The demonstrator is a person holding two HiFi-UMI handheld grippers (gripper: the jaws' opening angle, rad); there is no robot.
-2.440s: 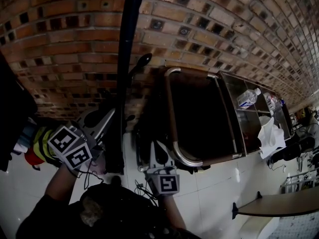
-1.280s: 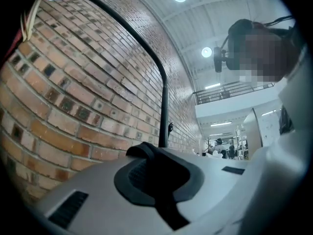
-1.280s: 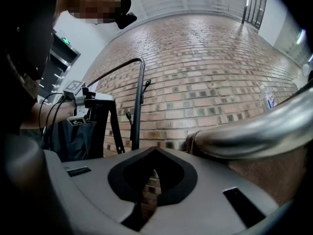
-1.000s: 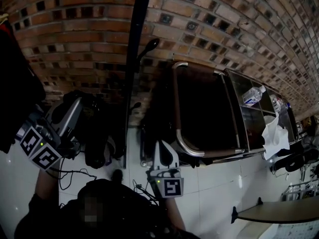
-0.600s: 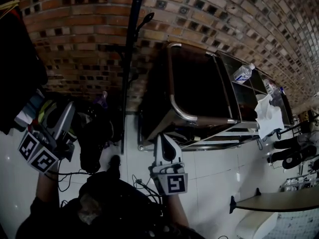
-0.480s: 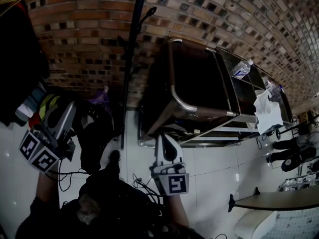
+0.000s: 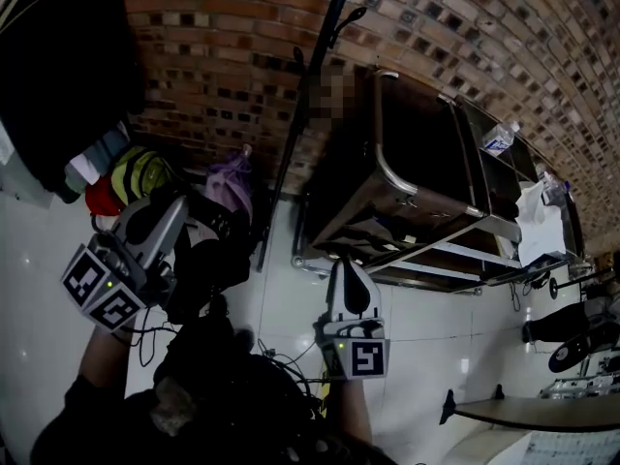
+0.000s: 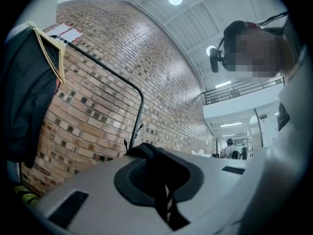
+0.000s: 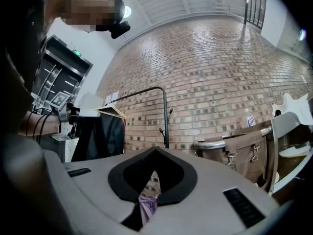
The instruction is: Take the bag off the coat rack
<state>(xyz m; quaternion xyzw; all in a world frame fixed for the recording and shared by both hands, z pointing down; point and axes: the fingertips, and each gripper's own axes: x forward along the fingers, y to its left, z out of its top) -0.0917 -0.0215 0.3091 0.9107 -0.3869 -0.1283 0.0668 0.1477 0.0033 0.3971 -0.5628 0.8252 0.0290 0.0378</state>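
The left claw is clenched on the black strap of the bag. The strap runs up between its pads, and a striped bit shows in the slit below. The dark bag hangs just right of that claw, low near the white floor. The coat rack rises beyond the left claw's tip and a little to its right. I cannot tell whether the bag's body touches the pole. The right claw is clenched on nothing, tips meeting. Only the brick wall and a purple bundle show through the gap behind them. A metal cart stands ahead and right of the right claw. A dark garment hangs left of the left claw.
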